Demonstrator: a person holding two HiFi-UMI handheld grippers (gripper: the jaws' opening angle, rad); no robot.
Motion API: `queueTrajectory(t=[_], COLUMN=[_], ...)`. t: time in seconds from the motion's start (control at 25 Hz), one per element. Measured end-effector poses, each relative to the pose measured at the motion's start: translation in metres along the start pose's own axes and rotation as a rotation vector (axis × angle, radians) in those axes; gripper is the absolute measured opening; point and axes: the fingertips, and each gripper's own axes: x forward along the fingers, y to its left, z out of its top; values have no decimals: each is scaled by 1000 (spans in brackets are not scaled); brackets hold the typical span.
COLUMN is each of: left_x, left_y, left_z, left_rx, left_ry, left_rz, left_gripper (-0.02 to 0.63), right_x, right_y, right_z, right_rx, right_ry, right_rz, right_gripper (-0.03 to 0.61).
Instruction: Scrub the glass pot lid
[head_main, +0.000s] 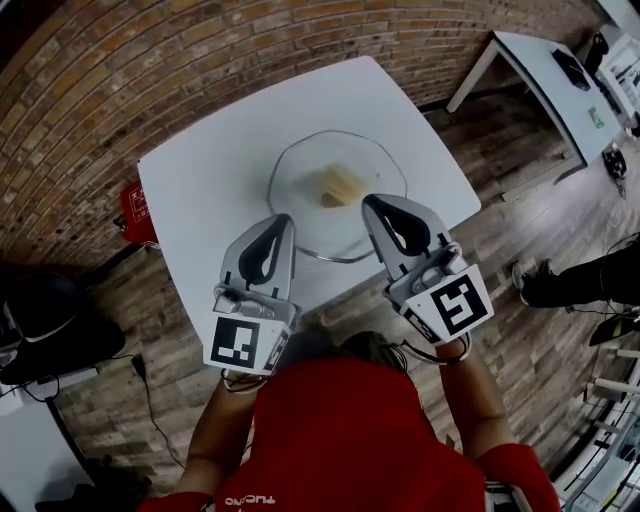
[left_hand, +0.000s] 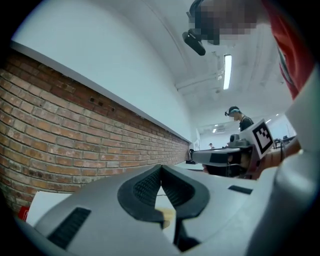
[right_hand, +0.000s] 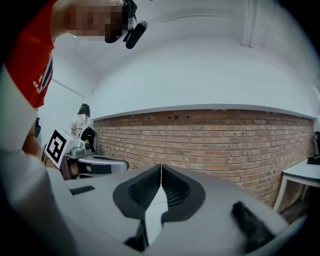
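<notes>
L gripper (head_main: 283, 219), R gripper (head_main: 372, 201) pressed together, empty, near glass pot lid (head_main: 296, 170); scrub not begun. Next: take yellowish block (head_main: 338, 186), prob. sponge.

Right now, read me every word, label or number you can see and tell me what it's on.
No text reads clearly.
Shirt: white print, upside down, too blurred to read.
Red object beside the table: white marks, too small to read.
Left gripper and right gripper cubes: square marker patterns, no words.
</notes>
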Motion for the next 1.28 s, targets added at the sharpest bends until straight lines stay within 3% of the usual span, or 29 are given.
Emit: queueTrajectory(t=[0.36, 0.52, 0.76, 1.16, 1.2, 1.28], left_x=[47, 56, 63, 62, 61, 59], left_y=[9, 14, 30, 71, 74, 79], left_z=[-42, -58, -85, -113, -117, -125], left_rx=[-35, -52, -98, -196, -213, -260], left_ry=[80, 113, 192, 288, 303, 330], left_rz=[-3, 40, 159, 440, 451, 464], left_gripper=[18, 18, 18, 21, 37, 137], right_x=[42, 51, 68, 98, 100, 103], right_y=[-17, -29, -51, -73, -74, -76], right_z=[-37, -66, -102, -152, -156, -165], right_rx=[-18, -14, 5, -23, -19, -20], right_ry=[96, 205, 298, 500, 521, 560], right_rz=[26, 37, 68, 184, 202, 228], right_gripper=[31, 31, 31, 58, 112, 137])
